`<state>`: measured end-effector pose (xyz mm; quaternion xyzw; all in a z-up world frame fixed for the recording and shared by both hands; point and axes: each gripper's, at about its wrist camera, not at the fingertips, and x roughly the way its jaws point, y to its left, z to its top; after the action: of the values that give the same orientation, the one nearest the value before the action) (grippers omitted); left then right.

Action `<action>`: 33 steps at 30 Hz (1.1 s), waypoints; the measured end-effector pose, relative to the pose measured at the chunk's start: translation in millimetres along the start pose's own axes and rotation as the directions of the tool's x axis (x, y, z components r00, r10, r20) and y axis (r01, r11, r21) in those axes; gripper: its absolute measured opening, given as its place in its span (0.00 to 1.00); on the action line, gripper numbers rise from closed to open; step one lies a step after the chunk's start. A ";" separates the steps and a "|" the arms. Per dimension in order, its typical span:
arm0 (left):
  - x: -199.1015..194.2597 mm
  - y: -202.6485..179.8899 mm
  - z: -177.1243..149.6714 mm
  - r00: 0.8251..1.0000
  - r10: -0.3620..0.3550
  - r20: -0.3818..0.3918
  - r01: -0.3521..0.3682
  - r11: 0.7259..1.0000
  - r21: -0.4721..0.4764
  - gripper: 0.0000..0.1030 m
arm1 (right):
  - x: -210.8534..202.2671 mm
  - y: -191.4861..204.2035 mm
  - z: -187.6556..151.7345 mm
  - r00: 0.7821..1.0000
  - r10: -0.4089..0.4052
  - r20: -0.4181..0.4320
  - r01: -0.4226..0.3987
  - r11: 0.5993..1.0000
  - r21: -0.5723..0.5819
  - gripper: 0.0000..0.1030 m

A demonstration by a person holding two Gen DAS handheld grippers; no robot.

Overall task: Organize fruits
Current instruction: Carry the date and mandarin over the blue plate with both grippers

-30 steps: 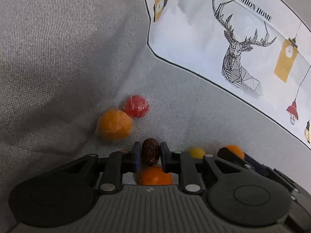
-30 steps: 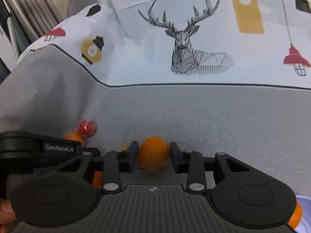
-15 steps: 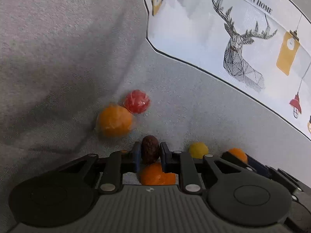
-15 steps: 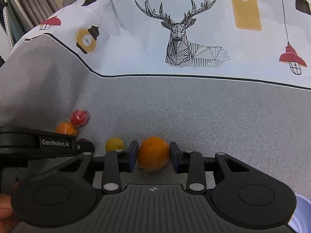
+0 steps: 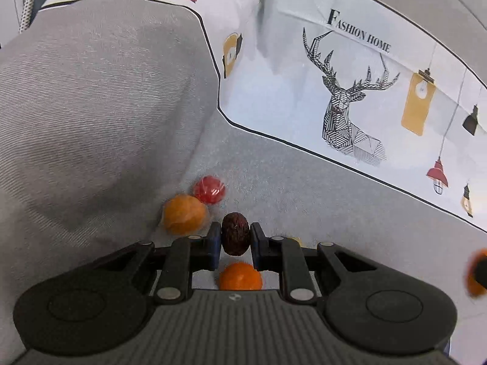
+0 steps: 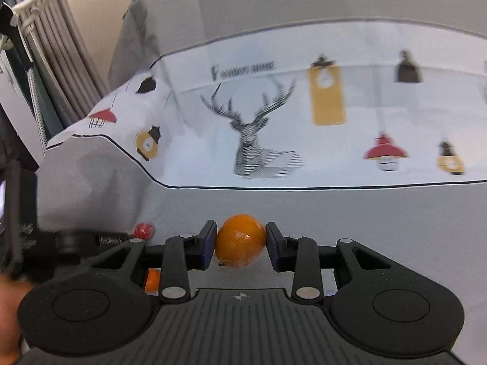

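Note:
My left gripper (image 5: 235,240) is shut on a dark brown wrinkled fruit (image 5: 235,233), held above the grey cloth. An orange fruit (image 5: 184,214) and a red wrapped fruit (image 5: 210,189) lie just ahead to the left. Another orange fruit (image 5: 240,276) lies under the fingers, and a yellow one (image 5: 296,240) peeks past the right finger. My right gripper (image 6: 240,243) is shut on an orange (image 6: 240,240), lifted off the cloth. In the right wrist view the red fruit (image 6: 143,229) and an orange fruit (image 6: 152,279) show low left.
The grey cloth (image 5: 274,182) rises in a fold at the left (image 5: 91,106). A white printed cloth with a deer (image 5: 350,112) lies behind. The other gripper shows blurred at the right edge (image 5: 478,273). Grey curtains (image 6: 54,45) hang at far left.
Both grippers have lifted and tilted up with their fruits still held. The right gripper rose quickly, its view is blurred. The fruits on the cloth have not moved.

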<state>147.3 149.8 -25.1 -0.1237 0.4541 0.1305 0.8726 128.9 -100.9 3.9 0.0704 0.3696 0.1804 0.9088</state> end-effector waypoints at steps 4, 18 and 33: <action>-22.2 -6.9 -12.9 1.000 -0.009 0.017 0.008 0.999 0.052 0.21 | -47.8 -20.2 -20.1 0.999 -0.049 0.014 0.049 0.999 0.005 0.36; -110.1 -39.2 -84.7 0.975 -0.213 0.070 0.202 0.971 0.128 0.21 | -93.3 -91.6 -91.8 0.981 -0.193 -0.036 0.196 0.975 0.107 0.36; -76.8 -108.1 -129.9 0.964 -0.265 -0.015 0.253 0.900 0.354 0.21 | -86.1 -107.7 -93.5 0.983 -0.171 -0.070 0.177 0.980 0.090 0.36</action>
<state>42.8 -3.6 -23.6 -0.0221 0.4348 -0.0682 0.8977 36.5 -233.7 -35.6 0.0758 0.4104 0.0845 0.9048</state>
